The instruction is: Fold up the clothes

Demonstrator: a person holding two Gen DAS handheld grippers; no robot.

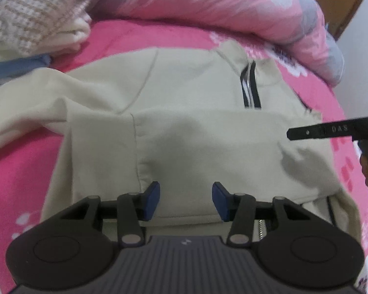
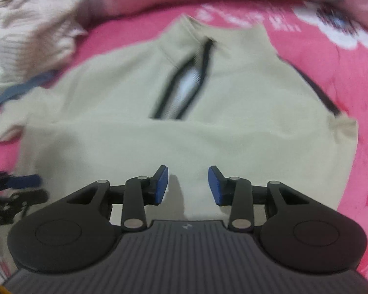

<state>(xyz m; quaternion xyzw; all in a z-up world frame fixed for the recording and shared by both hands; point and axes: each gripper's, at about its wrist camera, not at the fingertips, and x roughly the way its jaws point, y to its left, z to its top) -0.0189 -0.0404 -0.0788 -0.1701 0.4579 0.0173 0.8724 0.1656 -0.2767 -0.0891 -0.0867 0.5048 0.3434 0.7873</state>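
A beige zip-neck sweatshirt (image 1: 184, 85) lies flat on the pink bed sheet (image 1: 19, 171), collar and dark zip (image 1: 250, 85) at the far end. Its lower part (image 1: 196, 152) is folded up over the chest, and one sleeve (image 1: 24, 103) trails to the left. My left gripper (image 1: 186, 193) hovers open over the near edge of the fold, nothing pinched between its blue pads. My right gripper (image 2: 188, 183) is open too, above the same sweatshirt (image 2: 233, 98). One of its black fingers (image 1: 319, 131) reaches in from the right in the left wrist view.
A cream knit sweater (image 1: 32, 17) is piled at the far left with a blue garment (image 1: 17, 63) under it. A rolled pink floral quilt (image 1: 220, 2) lies along the far side. A brown door (image 1: 341, 2) stands beyond it.
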